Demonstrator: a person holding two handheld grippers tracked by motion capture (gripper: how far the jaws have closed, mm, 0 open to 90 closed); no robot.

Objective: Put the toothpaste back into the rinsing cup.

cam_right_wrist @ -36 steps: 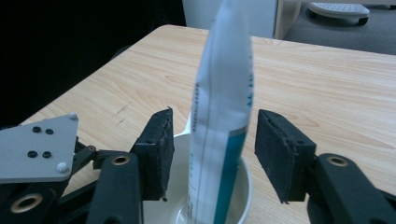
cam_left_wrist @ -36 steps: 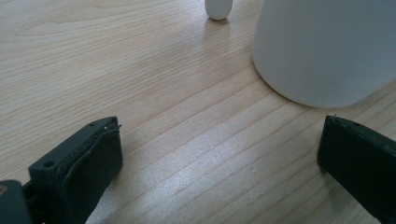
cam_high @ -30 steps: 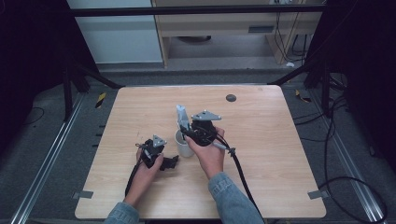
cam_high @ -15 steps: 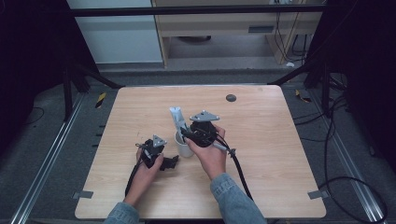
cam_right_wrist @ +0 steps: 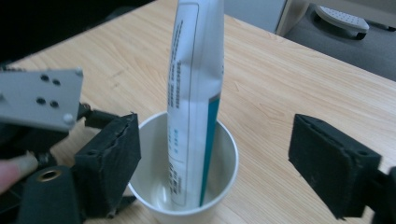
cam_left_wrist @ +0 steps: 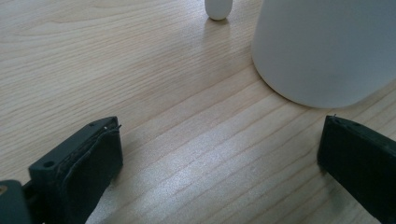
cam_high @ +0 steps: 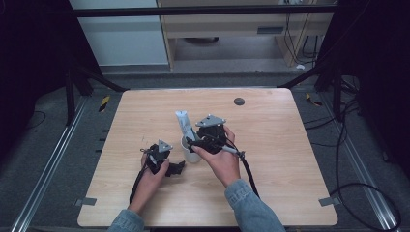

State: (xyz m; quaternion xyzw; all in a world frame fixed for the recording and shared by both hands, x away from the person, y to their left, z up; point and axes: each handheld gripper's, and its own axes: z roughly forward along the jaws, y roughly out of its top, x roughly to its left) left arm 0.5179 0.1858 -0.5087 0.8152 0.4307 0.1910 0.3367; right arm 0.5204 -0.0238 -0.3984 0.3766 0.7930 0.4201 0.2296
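A pale wooden worktop (cam_high: 270, 159) stands in a dim room, ringed by dark metal framing and grey floor, with a light cabinet beyond its far edge. Near the worktop's centre sits a white paper cup (cam_high: 191, 152), and in it a toothpaste tube (cam_high: 183, 124) stands on end, its flat crimped end leaning toward 11 o'clock against the rim. In the right gripper view the tube (cam_right_wrist: 195, 93) rests free inside the cup (cam_right_wrist: 205, 205), touched by neither finger. The right gripper (cam_high: 197, 143), held by the person's right hand at about 3 o'clock of the cup, has its fingers (cam_right_wrist: 109, 158) spread wide on either side of the tube; they have just been opening, and they hold nothing, which suggests the tube has been let go to stand in the cup. The left gripper (cam_high: 178, 168) rests low on the worktop at about 8 o'clock of the cup, its fingers (cam_left_wrist: 88, 168) wide apart and empty, the cup's white wall (cam_left_wrist: 327, 51) just beyond them, perhaps placed there to steady the cup. A small dark round mark (cam_high: 239, 101) lies toward the far edge at 1 o'clock, well apart from the work. The worktop is bare on every side of the cup, and its edges are far off, so the right hand has free room to draw back toward 5 o'clock; the leaning tube is the one thing a careless finger might tip.
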